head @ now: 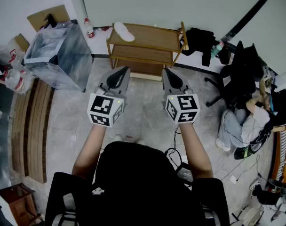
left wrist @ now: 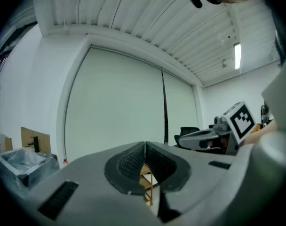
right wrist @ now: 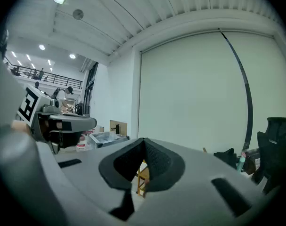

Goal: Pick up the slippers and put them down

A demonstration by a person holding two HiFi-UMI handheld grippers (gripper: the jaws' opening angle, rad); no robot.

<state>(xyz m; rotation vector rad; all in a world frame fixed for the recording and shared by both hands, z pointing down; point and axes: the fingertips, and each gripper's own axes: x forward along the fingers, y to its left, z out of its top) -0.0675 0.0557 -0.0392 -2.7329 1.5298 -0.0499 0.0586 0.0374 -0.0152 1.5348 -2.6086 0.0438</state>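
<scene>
Your left gripper (head: 119, 75) has its jaws pressed together with nothing between them. In the left gripper view the ribbed pads (left wrist: 133, 161) meet along one line. Your right gripper (head: 169, 75) is the same, jaws together and empty. You hold the two side by side and apart, and both point toward the wooden rack (head: 145, 51). A sliver of that rack shows below the joined pads in each gripper view.

The rack stands against the wall ahead of both grippers, clear of their tips. On its top shelf, at the left end, lies a white slipper (head: 123, 31), set at a slant across the boards. It is the only slipper you can make out. It sits beyond the tip of your left gripper and further left of your right one, well apart from both, with neither touching it or the rack.

Left of the rack, on the floor, stands a translucent plastic storage bin (head: 58, 54). Its inside looks cloudy, and what it holds cannot be told. Behind the bin, further left of the rack, is a brown cardboard box (head: 45, 16). A small bottle (head: 89, 28) stands by the wall just left of the rack.

Right of the rack a black bag (head: 199, 40) lies against the wall. Further right is a black office chair (head: 237, 79), and a person (head: 242, 121) sits on the floor beside it.
</scene>
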